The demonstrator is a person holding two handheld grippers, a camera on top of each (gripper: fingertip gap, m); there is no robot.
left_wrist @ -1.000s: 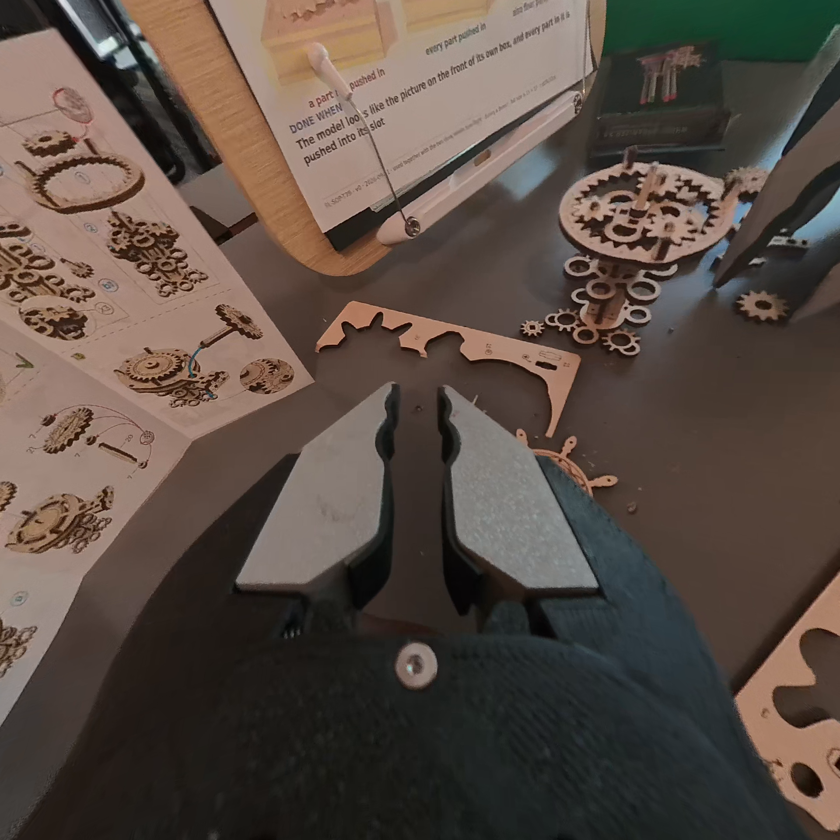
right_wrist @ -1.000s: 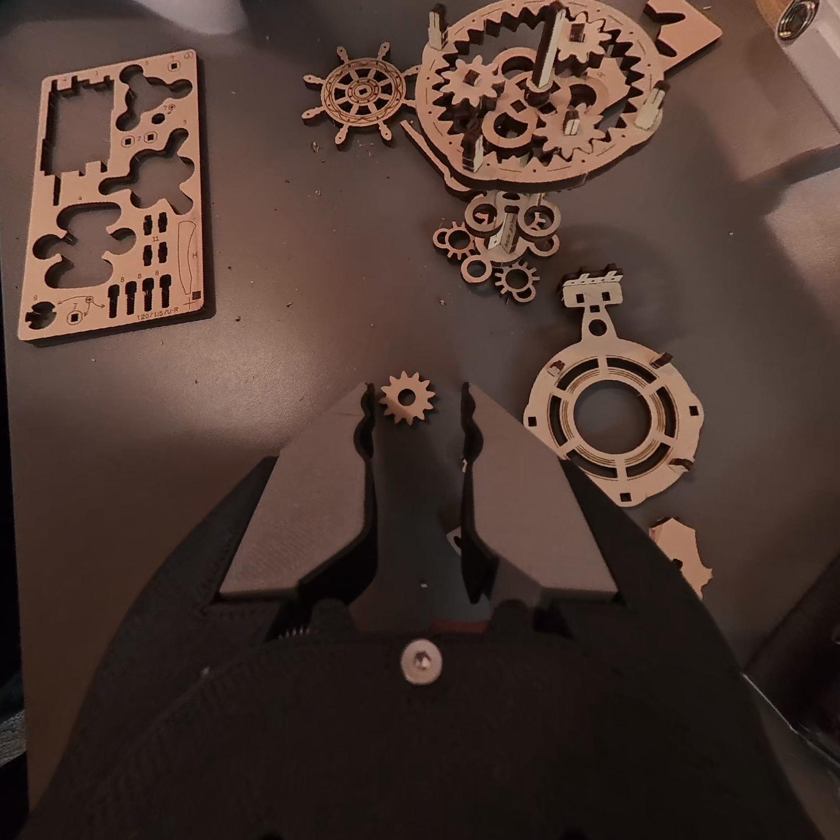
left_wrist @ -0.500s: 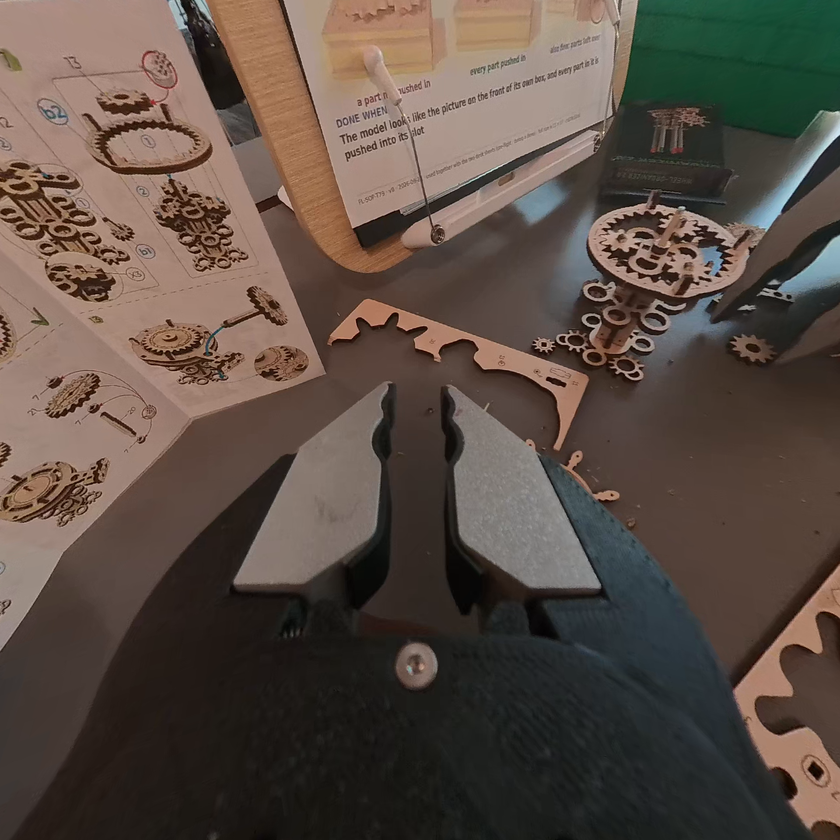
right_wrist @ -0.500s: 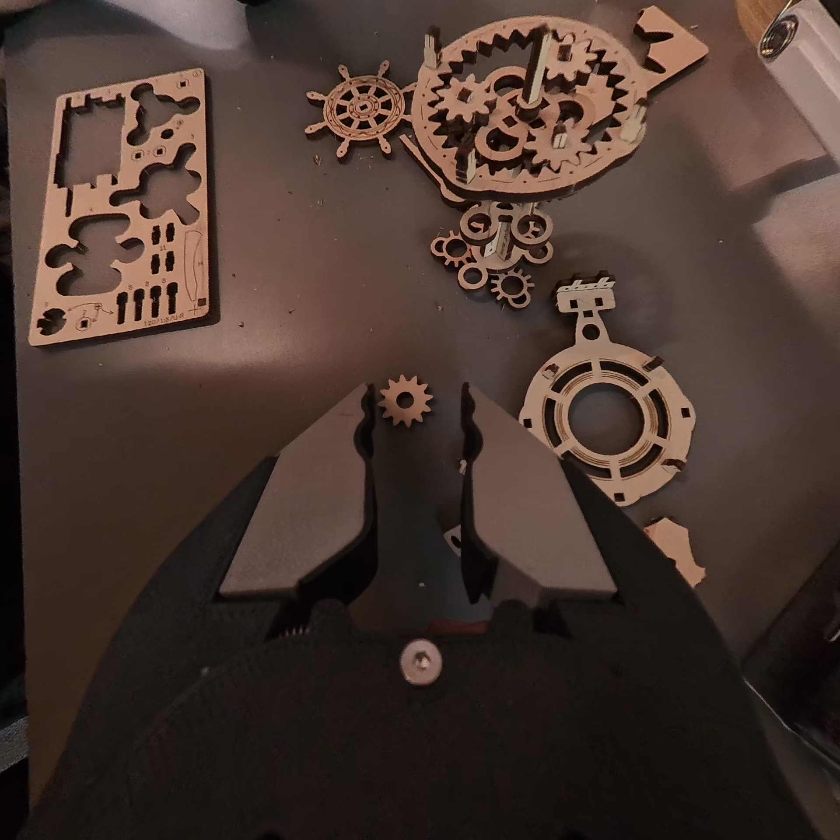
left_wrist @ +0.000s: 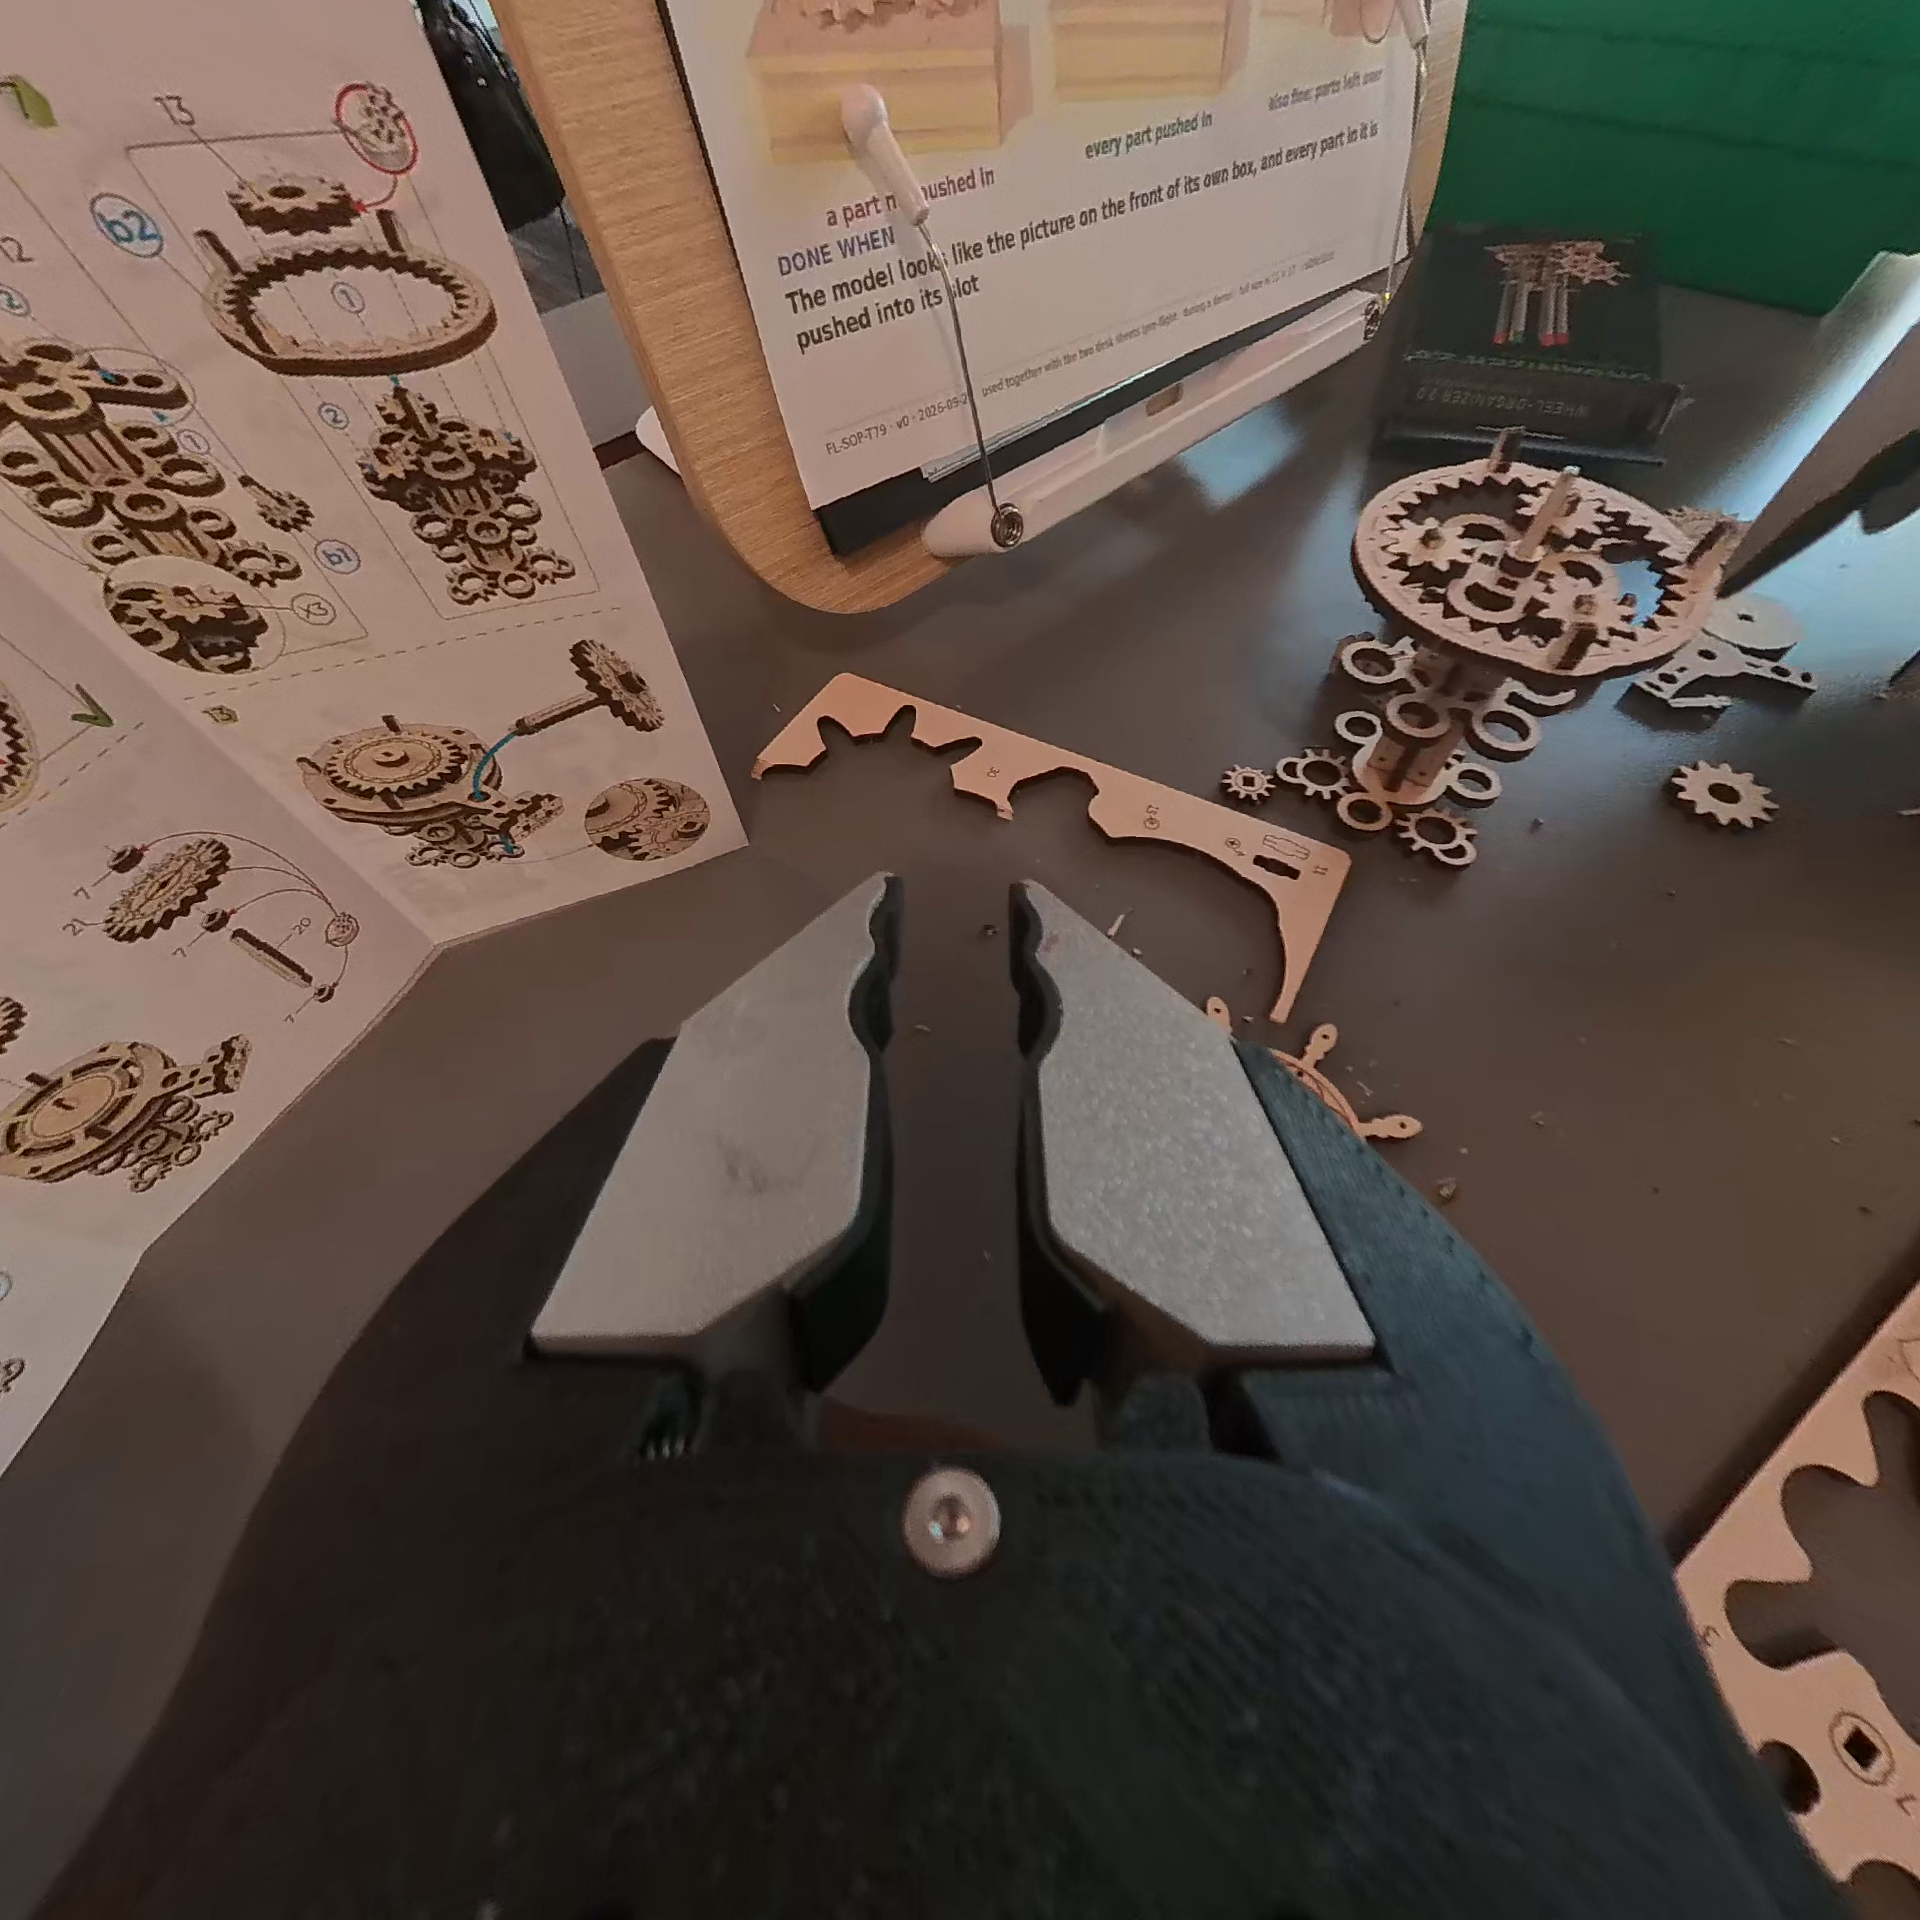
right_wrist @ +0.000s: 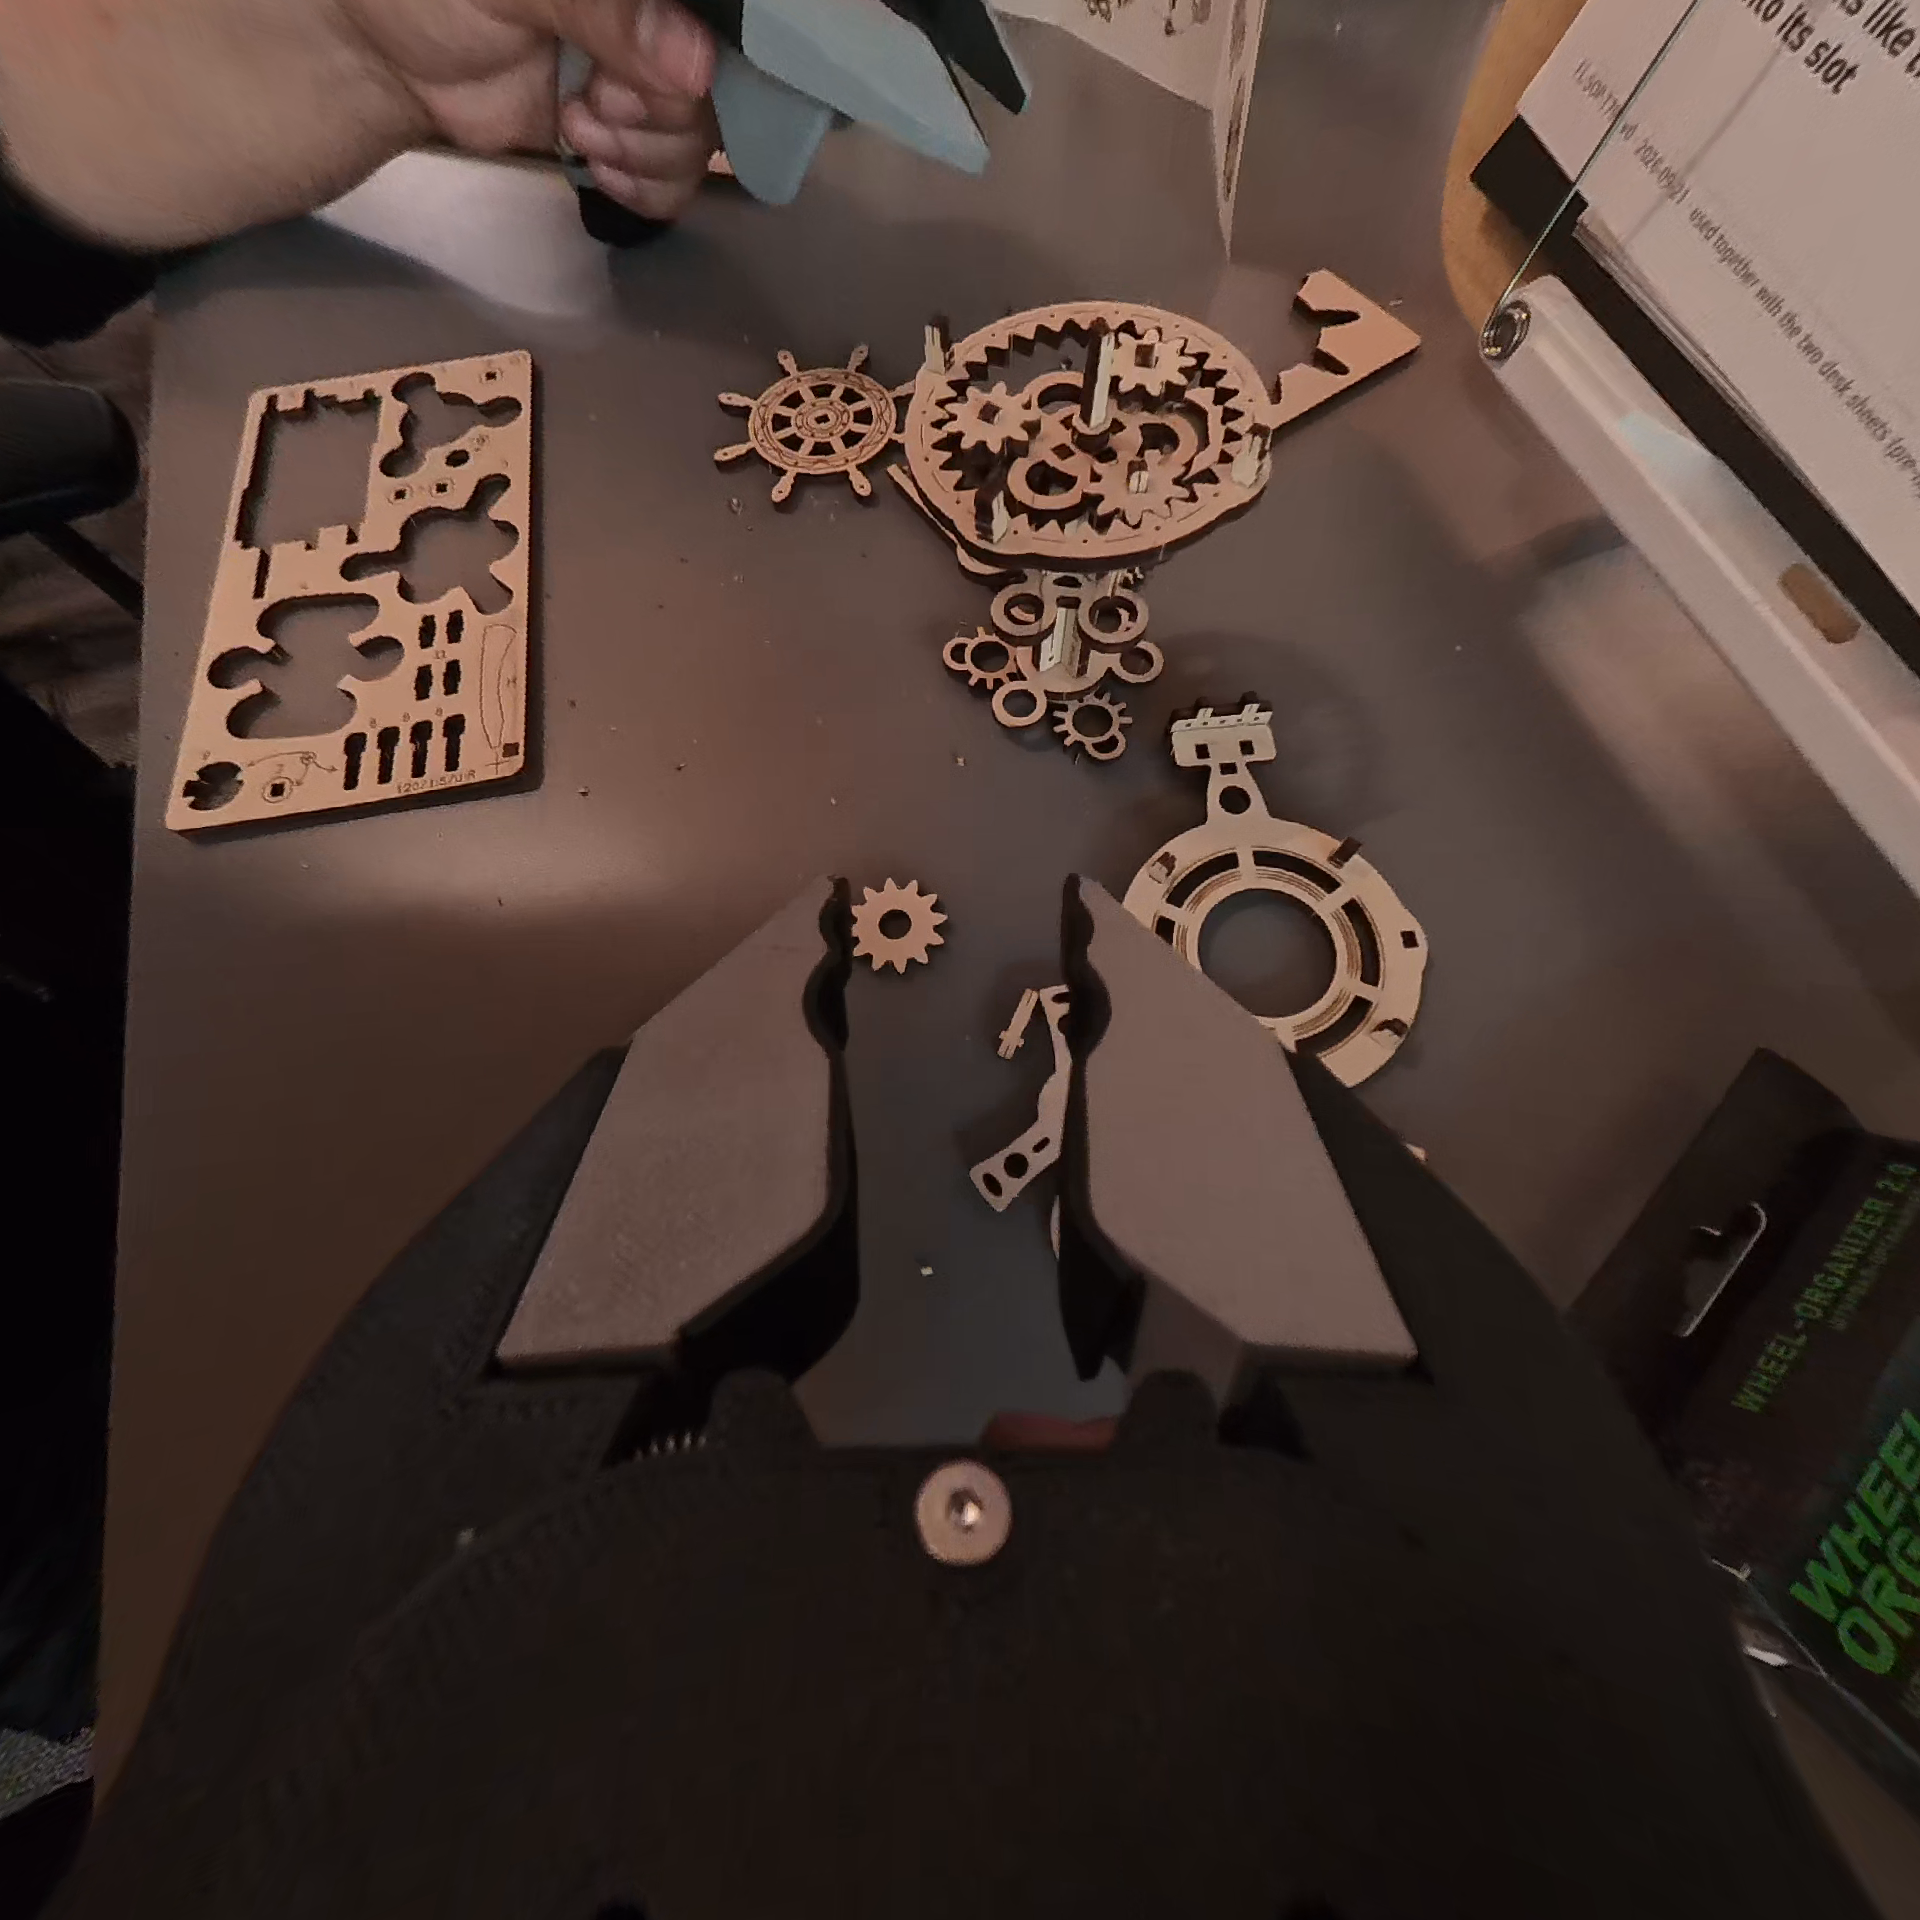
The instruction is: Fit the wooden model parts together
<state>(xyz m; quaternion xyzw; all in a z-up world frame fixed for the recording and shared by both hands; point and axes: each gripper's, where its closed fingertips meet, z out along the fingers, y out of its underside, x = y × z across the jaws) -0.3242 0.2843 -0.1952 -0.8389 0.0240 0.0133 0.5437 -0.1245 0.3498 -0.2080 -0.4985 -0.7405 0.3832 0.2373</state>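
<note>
Sitting far from your right gripper [right_wrist: 951, 914], the half-built gear model [right_wrist: 1086, 447] is a pale wooden ring with inner teeth, several small gears meshed inside it and thin posts standing up, carried on a stem of looped discs that rests on the dark table [right_wrist: 665, 914]. In the left wrist view the same gear model [left_wrist: 1507, 582] stands upright at the far right. A ship's wheel piece [right_wrist: 816, 421] lies touching its left edge, and a round slotted frame [right_wrist: 1283, 940] lies flat near its right side.

Your right gripper's jaws are parted with nothing between them; a small loose gear [right_wrist: 899, 923] lies on the table just beside the left fingertip, and a thin curved strip [right_wrist: 1023, 1101] lies in the gap near the right finger. Your left gripper [left_wrist: 951, 899] has its jaws only narrowly apart and empty, above bare table near a leftover strip of punched sheet [left_wrist: 1091, 810].

Compared with a second ago, your right gripper has pulled back and up: the curved strip is now uncovered, the punched-out sheet [right_wrist: 353, 592] at the left looks farther off, and your hand [right_wrist: 416, 94] with the other gripper now shows at the far left. Your left gripper has also risen, so more of the instruction sheet [left_wrist: 260, 582] is seen.

A dark box [left_wrist: 1527, 353] lies closed behind the model; you cannot tell its contents
</note>
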